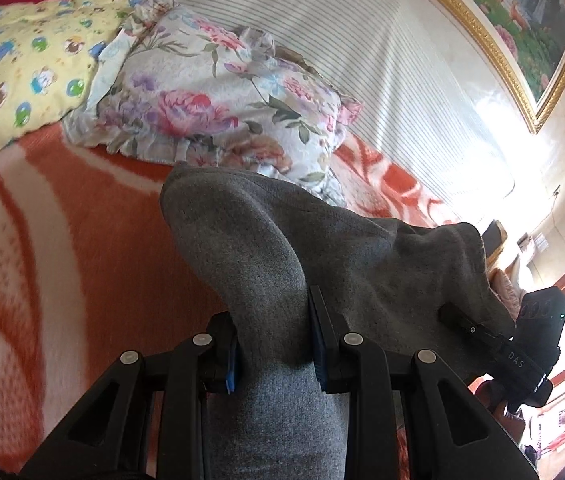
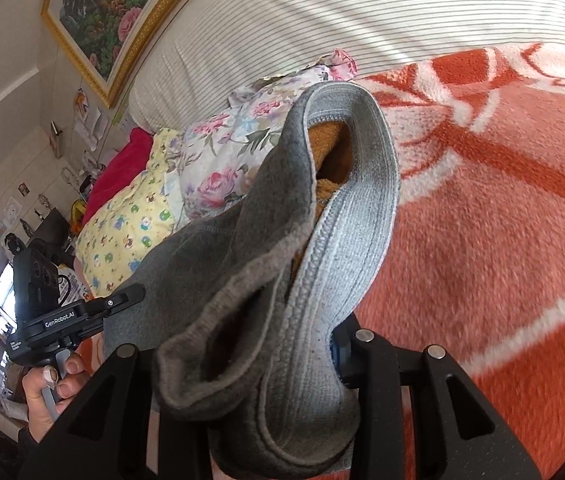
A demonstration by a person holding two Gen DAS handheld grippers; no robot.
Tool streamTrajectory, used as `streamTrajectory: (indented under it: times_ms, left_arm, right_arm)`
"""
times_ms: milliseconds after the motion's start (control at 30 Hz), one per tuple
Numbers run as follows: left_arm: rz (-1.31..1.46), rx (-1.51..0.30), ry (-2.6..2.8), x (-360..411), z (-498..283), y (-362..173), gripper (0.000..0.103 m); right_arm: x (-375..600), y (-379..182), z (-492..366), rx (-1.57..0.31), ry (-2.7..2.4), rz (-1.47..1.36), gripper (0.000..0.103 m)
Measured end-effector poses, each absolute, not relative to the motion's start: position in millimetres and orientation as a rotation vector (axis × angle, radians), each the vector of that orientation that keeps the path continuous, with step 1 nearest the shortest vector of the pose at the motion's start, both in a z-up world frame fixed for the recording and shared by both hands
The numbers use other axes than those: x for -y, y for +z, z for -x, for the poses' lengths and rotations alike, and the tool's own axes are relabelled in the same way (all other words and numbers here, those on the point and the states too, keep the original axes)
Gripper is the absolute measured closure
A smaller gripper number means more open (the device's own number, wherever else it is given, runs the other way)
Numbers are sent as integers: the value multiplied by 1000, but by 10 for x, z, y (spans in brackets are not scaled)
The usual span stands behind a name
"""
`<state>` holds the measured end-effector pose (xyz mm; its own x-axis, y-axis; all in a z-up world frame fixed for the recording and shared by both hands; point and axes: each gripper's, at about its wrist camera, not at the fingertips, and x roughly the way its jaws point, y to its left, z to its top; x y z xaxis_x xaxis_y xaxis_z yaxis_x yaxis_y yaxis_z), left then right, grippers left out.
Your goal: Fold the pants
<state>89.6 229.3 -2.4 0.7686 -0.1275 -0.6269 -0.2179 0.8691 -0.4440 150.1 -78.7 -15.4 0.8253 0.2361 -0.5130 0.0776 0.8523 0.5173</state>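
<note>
Grey pants [image 1: 282,248] hang lifted above the orange and white blanket [image 1: 62,240]. My left gripper [image 1: 274,354] is shut on a thick fold of the grey cloth, its blue pads [image 1: 317,344] pressed against both sides. My right gripper [image 2: 266,360] is shut on the bunched waistband of the pants [image 2: 346,208], which shows a brown fleece lining [image 2: 330,152]. Cloth hides its left finger. The other hand-held gripper [image 1: 538,336] appears at the right of the left wrist view. In the right wrist view a hand [image 2: 46,384] holds the left one.
A floral pillow [image 1: 218,92] and a yellow cartoon-print pillow [image 1: 22,64] lie at the head of the bed. Behind them stand a striped headboard [image 1: 342,32] and a gold-framed picture [image 1: 514,20]. A red cloth [image 2: 122,168] lies beyond the pillows.
</note>
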Motion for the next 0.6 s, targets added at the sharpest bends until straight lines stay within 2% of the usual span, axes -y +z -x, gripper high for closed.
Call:
streamTrajectory:
  times_ms: [367,500,600]
  left_arm:
    - [508,-746,89,-2443,-1103,-365,74]
    - [516,-761,104,-2519,-1047,-469,62]
    - [526,-767,106,-2587,-971,-515,59]
  right_arm:
    - [898,-462,-1900,-638,75,-552,67]
    - [966,-588,-1897,-692,27,-560,51]
    - [1020,-614,-1856,-713,-18,-533,45]
